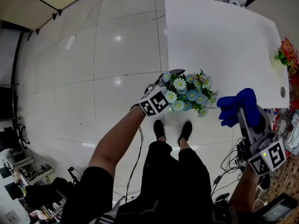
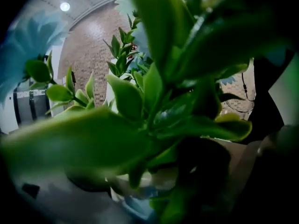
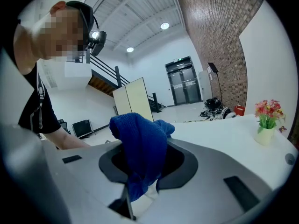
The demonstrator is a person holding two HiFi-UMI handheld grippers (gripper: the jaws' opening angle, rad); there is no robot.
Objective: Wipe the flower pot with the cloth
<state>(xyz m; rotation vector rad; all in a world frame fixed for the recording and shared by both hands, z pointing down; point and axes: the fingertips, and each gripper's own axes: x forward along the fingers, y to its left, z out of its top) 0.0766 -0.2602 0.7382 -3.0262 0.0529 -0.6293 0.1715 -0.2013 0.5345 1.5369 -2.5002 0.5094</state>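
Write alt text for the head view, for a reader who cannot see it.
Seen from above, the left gripper holds a flower pot of blue and white flowers; the right gripper grips a blue cloth beside it, near a white table.

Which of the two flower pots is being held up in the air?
The blue-and-white daisy pot, gripped by the left gripper; the red-flowered pot stands on the white table instead.

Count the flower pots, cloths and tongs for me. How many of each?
Flower pots: 2 (blue-flowered pot, red-flowered pot)
Cloths: 1 (blue cloth)
Tongs: 2 (left tongs, right tongs)
Total: 5
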